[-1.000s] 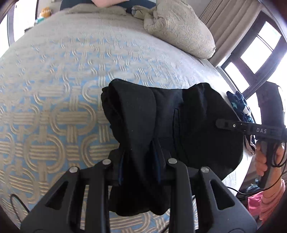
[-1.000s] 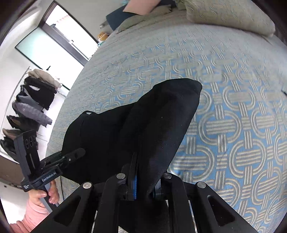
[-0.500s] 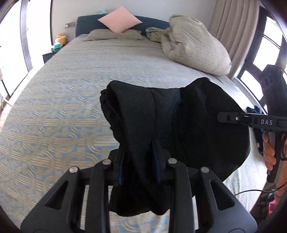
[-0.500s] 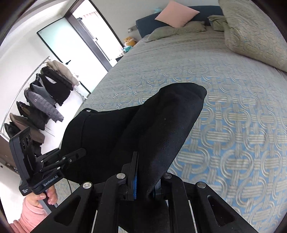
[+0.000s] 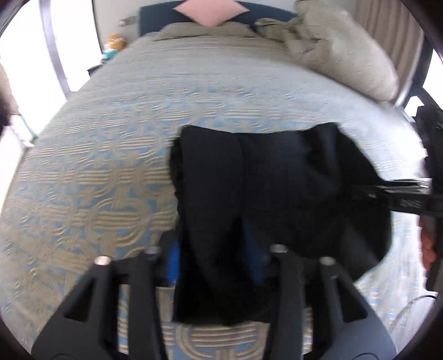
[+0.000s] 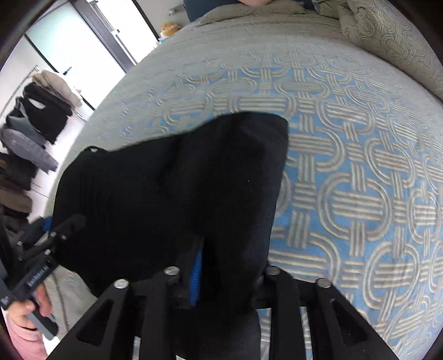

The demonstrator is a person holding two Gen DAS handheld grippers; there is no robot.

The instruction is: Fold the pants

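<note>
Over the patterned bedspread (image 5: 91,177) you've got the black pants (image 5: 277,177) bunched and hanging between both tools, above the near part of the bed. Beige pillow (image 5: 346,52) sits at the far right, pink cushion (image 5: 210,11) by the headboard. Your left gripper (image 5: 214,257) pinches one fabric fold; your right gripper (image 6: 227,271) pinches another, jaws clamped on cloth.
</note>
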